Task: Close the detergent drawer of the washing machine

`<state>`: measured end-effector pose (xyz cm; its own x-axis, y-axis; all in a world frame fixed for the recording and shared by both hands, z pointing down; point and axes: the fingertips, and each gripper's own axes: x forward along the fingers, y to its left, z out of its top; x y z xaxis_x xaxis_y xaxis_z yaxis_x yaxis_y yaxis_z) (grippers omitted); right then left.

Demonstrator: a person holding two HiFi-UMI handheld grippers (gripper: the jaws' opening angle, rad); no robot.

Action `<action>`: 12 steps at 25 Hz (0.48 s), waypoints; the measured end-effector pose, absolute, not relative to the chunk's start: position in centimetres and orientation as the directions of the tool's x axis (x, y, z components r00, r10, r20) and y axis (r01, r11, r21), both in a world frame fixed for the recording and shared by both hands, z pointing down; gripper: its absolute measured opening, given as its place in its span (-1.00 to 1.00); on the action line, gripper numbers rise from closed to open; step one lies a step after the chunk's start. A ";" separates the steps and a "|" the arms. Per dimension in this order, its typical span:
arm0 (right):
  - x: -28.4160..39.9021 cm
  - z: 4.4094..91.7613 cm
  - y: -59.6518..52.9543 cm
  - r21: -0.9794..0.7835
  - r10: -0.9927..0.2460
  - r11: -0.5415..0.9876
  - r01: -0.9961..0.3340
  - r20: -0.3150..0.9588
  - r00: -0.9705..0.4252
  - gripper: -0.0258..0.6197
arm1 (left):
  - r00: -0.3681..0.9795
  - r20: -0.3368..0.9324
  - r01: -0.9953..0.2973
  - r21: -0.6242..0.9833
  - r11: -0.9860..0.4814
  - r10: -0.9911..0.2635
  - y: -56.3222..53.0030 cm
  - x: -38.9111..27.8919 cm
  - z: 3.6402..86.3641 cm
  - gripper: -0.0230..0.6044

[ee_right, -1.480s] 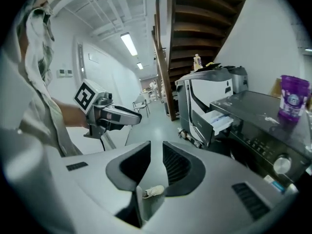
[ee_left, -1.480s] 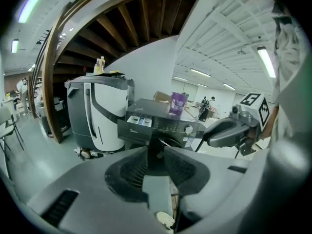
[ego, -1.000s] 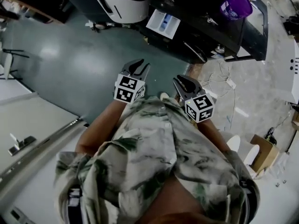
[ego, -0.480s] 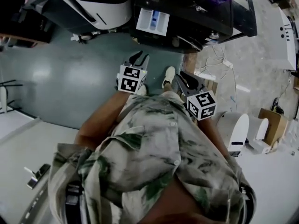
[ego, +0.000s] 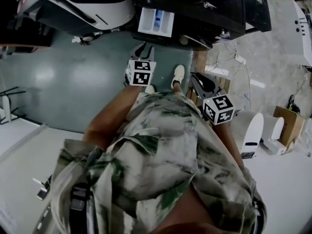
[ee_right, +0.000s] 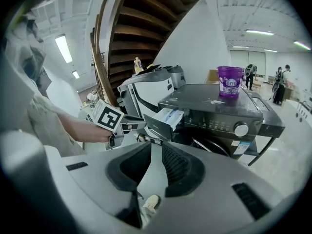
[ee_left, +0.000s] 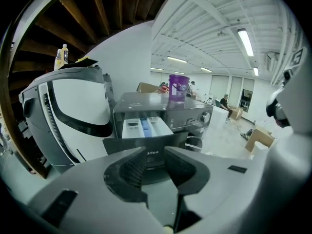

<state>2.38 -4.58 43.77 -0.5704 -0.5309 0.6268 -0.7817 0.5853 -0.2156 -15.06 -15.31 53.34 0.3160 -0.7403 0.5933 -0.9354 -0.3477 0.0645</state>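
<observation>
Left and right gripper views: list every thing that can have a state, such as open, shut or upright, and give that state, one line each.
white detergent drawer with a blue compartment: pulled out of the dark grey washing machine
purple plastic tub: upright on the machine's top
left gripper: open, nothing between its jaws
right gripper: open, nothing between its jaws

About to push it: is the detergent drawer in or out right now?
Out. The detergent drawer sticks forward from the front of the washing machine, its white and blue compartments open to view from above.
</observation>
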 end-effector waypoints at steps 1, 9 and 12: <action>2.6 43.9 -4.8 -0.214 -0.530 0.583 -0.784 0.631 -0.566 -0.64 | 0.313 0.596 -0.936 0.063 -0.346 -0.739 -15.7 -15.0 53.7 -0.56; 4.2 45.0 -5.4 -0.225 -0.519 0.551 -0.803 0.661 -0.542 -0.64 | 0.281 0.615 -0.946 0.047 -0.322 -0.737 -18.1 -14.8 56.4 -0.55; 4.6 44.9 -5.7 -0.221 -0.520 0.545 -0.809 0.667 -0.533 -0.64 | 0.268 0.617 -0.950 0.044 -0.308 -0.740 -18.9 -14.8 57.0 -0.53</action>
<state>4.59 -5.69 44.95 -0.5332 -0.5197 0.6675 -0.8085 0.5452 -0.2214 -14.82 -18.86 56.96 0.2685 -0.7401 0.6166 -0.9503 -0.3081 0.0439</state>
